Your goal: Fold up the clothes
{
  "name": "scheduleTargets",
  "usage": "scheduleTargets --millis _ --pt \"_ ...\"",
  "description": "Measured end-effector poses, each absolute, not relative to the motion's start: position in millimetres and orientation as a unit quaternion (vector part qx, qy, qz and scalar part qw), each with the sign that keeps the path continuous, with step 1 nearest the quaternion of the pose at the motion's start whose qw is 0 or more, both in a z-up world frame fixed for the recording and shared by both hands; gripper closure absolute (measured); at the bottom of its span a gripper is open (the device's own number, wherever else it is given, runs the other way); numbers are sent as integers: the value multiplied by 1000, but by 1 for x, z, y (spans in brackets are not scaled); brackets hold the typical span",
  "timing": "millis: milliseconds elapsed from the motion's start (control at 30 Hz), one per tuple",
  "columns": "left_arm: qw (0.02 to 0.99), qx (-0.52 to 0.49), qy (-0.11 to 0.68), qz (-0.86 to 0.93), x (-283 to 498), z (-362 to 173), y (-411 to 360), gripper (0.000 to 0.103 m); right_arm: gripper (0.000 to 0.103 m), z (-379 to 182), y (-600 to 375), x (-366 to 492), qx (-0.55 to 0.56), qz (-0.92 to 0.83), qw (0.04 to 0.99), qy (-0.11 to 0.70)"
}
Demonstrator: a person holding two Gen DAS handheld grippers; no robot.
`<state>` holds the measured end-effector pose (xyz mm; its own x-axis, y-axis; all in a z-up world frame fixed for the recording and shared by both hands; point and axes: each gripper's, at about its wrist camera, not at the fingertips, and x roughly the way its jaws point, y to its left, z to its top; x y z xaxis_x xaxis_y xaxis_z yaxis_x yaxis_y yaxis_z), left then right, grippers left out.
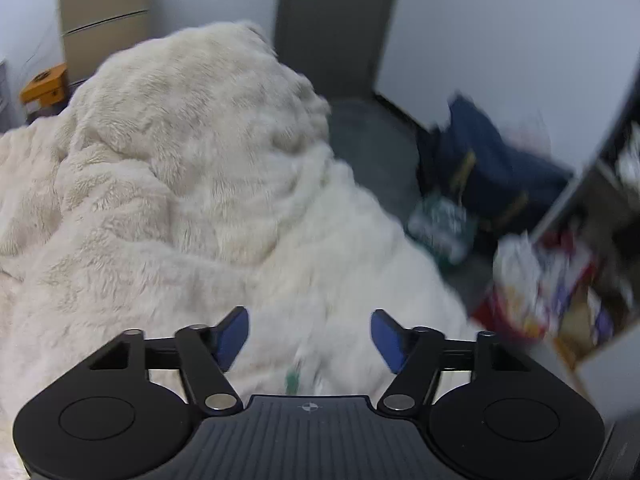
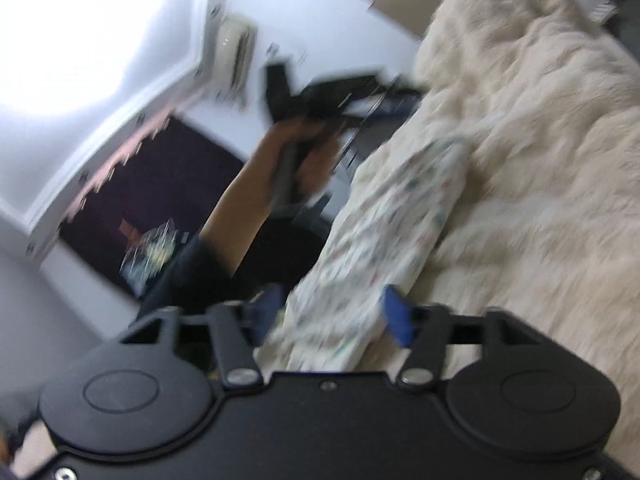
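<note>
1. Left gripper [image 1: 310,338]: black body, blue pads [image 1: 234,336]; jaws spread wide with nothing between them, poised over the bedding.
2. Right gripper [image 2: 334,312]: same make, blue pads [image 2: 396,314]; jaws apart, with the near end of the garment lying in the gap. The blur hides whether either pad touches the cloth.
3. Patterned garment [image 2: 384,224]: white cloth with small coloured print, lying as a long folded strip on the blanket near its edge, running away from the right gripper. In the left wrist view only a blurred scrap with a green mark [image 1: 294,376] shows, just ahead of the gripper body.
4. Cream fleece blanket [image 1: 168,168]: thick, rumpled, heaped in a mound; it covers the whole work surface.
5. Person's hand [image 2: 304,148]: bare forearm, dark sleeve, holding the handle of the other gripper above the blanket's edge; much blurred.
6. Grey door [image 1: 332,28]: closed, in the far wall.
7. Cardboard boxes [image 1: 104,12]: stacked against the wall; an orange box [image 1: 44,84] stands beside them.
8. Navy bag [image 1: 492,168]: on the floor by the wall, beside blurred coloured packaging.
9. Air conditioner [image 2: 236,54]: wall-mounted, white.
</note>
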<state>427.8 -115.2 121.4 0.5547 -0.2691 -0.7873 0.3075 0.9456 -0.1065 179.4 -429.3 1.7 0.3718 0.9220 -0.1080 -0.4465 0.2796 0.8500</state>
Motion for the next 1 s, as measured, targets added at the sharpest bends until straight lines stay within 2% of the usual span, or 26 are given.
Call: scheduleTargets --millis 100,167,267,300,333,367,400,500,600,700,767,800,833,900,1000 --pt "874 14 459 -161 431 102 -108 35 42 -20 -408 196 397 457 718 342" --pt "869 9 469 -158 432 89 -103 36 48 -38 -391 204 407 458 699 368" --pt "863 -32 481 -154 445 70 -99 41 67 -52 -373 202 414 469 683 377" --pt "861 -38 483 -155 449 65 -102 43 79 -52 -369 200 410 471 683 378" --pt "856 -18 491 -161 453 60 -112 51 88 -52 -365 198 404 473 685 379" --pt "848 8 503 -165 454 55 -121 64 91 -50 -363 195 395 479 689 375" --pt "839 33 516 -168 455 51 -131 98 95 -46 -362 191 383 484 697 366" --pt "839 83 515 -153 457 51 -146 99 96 -32 -359 181 360 501 704 351" --pt "886 27 453 -95 458 76 -135 102 96 -23 -361 171 334 513 713 342" --pt "920 12 384 -75 444 111 -129 103 97 -19 -365 164 335 523 707 339" --pt "939 20 337 -68 425 134 -126 88 96 -17 -371 162 360 522 695 338" --pt "943 26 324 -67 418 140 -125 65 96 -18 -370 167 371 522 689 339" --pt "946 40 308 -87 399 153 -123 49 95 -20 -370 171 381 521 683 340" --pt "940 84 300 -141 358 163 -120 46 91 -23 -369 177 402 518 673 343" --pt "922 173 290 -190 286 163 -114 30 74 -28 -372 183 432 509 658 348"
